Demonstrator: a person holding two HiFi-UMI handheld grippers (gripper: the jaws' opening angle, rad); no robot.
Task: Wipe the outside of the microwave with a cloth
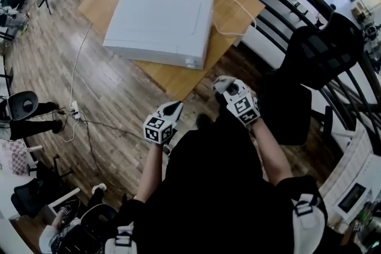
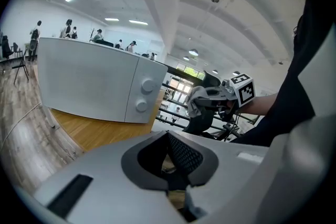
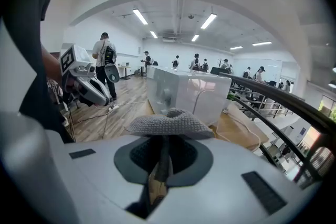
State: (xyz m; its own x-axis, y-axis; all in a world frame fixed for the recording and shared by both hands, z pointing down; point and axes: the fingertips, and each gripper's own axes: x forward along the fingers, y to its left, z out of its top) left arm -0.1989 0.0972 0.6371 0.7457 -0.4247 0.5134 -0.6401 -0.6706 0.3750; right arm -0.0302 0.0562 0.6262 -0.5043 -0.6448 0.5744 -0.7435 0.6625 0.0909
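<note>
The right tongs [image 3: 161, 150] pinch a grey cloth [image 3: 167, 124], apart from the white microwave [image 1: 161, 27] on the wooden counter [image 1: 178, 83]. The left tongs [image 2: 173, 157] are closed together, empty.

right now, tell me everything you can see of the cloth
The cloth is grey, with a coarse knitted texture, soft and bunched. The right gripper has its jaws closed on it, and a crumpled fold spreads above their tips like a cap. It is held in the air in front of the person, touching only that gripper, apart from the white microwave on the wooden table.
</note>
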